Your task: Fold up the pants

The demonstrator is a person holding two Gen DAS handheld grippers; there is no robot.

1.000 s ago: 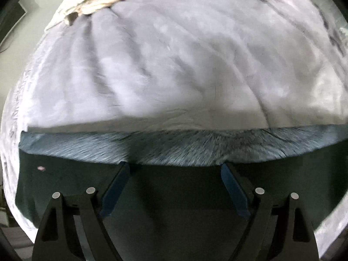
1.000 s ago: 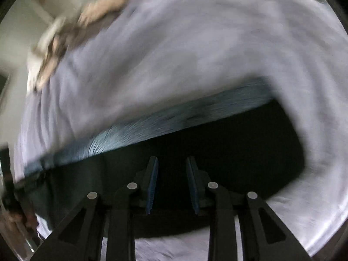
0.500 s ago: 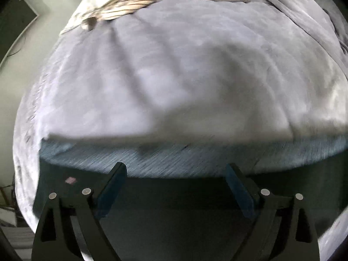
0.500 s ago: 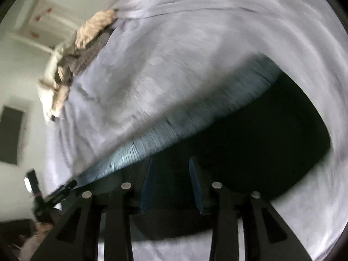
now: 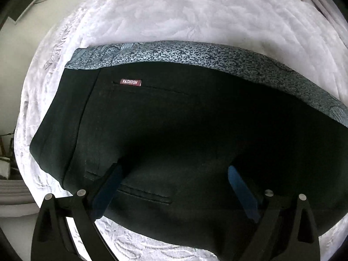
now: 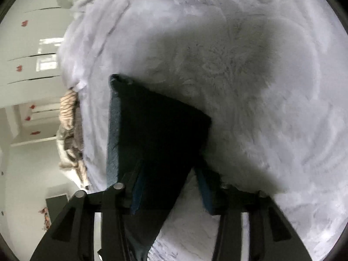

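Across the pale grey fleecy bed cover (image 5: 195, 13) lie the folded black pants with a speckled blue-grey lining band (image 5: 174, 126). Left claw (image 5: 175, 187) hangs wide over them, having just been opening. Right claw (image 6: 168, 190), at their six o'clock edge, has just narrowed; grip unclear.

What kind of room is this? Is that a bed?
Probably a bedroom. The dark pants lie on a soft, fluffy grey blanket that looks like it covers a bed. More bedding is bunched at the far end, with white cupboard doors beyond.
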